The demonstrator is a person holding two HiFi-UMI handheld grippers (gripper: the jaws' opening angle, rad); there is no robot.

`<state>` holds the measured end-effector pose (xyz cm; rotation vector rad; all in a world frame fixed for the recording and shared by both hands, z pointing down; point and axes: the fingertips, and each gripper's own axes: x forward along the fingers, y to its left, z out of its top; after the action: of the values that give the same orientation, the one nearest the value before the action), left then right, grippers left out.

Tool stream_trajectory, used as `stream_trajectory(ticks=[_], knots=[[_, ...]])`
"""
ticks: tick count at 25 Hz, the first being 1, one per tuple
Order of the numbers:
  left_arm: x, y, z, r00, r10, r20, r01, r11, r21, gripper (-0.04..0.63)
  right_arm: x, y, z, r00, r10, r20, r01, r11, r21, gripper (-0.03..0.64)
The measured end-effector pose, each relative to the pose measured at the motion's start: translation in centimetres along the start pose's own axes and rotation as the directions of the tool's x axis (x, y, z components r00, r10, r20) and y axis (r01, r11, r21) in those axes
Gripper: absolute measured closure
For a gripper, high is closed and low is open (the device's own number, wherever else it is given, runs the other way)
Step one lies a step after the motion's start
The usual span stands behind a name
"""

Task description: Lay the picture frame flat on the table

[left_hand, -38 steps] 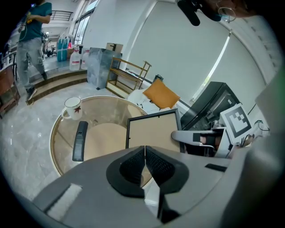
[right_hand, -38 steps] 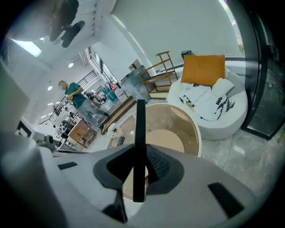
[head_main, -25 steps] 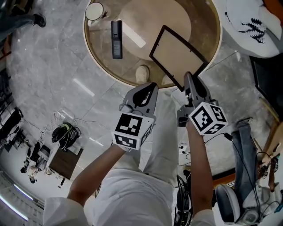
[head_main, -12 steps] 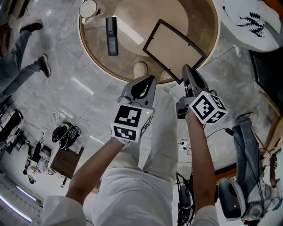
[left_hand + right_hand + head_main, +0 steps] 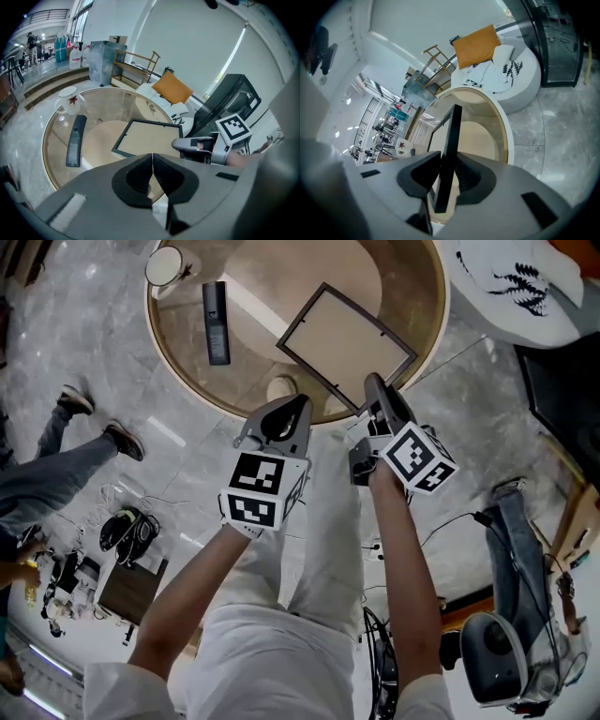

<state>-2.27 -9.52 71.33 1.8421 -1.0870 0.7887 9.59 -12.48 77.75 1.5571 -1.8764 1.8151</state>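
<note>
The dark picture frame with a beige panel lies low on the round glass table, its near corner between the jaws of my right gripper. In the right gripper view the frame's edge stands between the pads. The right gripper is opening its jaws, and slim gaps show beside the edge. My left gripper hovers by the table's near rim, left of the frame, shut and empty. The left gripper view shows the frame lying nearly flat.
A black remote and a white cup sit on the table's far left. A white round seat with an orange cushion stands to the right. A person's legs are on the floor at left. Cables and bags lie nearby.
The right gripper stays at the frame's near corner, and both sit further left in view. A person at the left has walked closer along the floor.
</note>
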Motion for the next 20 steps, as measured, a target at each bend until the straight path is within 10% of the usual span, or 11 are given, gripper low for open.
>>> stream_trajectory(ticks=[20], knots=[[2.4,-0.3,-2.9,0.997,-0.016,-0.074,0.017,1.0,0.013,0.586,2.3,-4.7,-1.6,0.979,-0.198,-0.048,0.198,0.98,-0.011,0.499]])
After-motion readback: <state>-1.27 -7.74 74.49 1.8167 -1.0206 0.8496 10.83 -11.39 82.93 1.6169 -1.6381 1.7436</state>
